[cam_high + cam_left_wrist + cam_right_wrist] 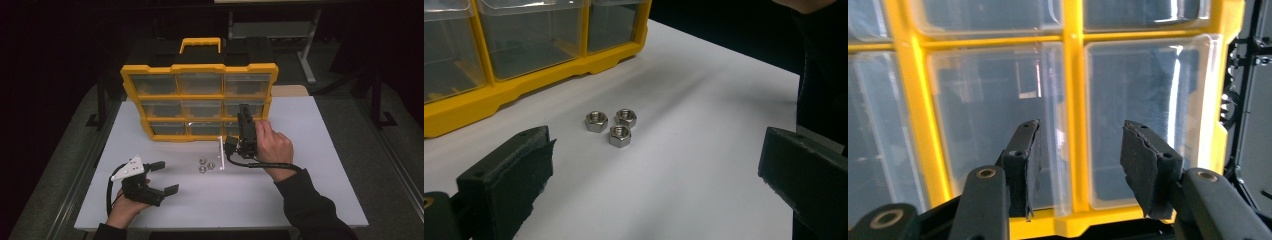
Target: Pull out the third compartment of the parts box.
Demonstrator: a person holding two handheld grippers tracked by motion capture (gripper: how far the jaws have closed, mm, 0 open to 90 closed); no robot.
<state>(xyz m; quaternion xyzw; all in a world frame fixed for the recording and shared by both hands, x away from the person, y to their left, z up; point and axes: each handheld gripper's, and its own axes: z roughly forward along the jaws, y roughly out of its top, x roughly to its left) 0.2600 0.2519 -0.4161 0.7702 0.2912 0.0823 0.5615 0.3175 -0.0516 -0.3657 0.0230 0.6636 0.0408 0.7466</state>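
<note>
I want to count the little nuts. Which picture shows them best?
The left gripper view: the three nuts lie close up and sharp on the table, between the open left gripper. In the high view they are tiny specks. The right gripper view faces the organizer's drawers instead.

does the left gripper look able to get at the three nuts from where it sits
Probably yes: the left gripper is open, aimed at the three nuts, with bare table between them.
</note>
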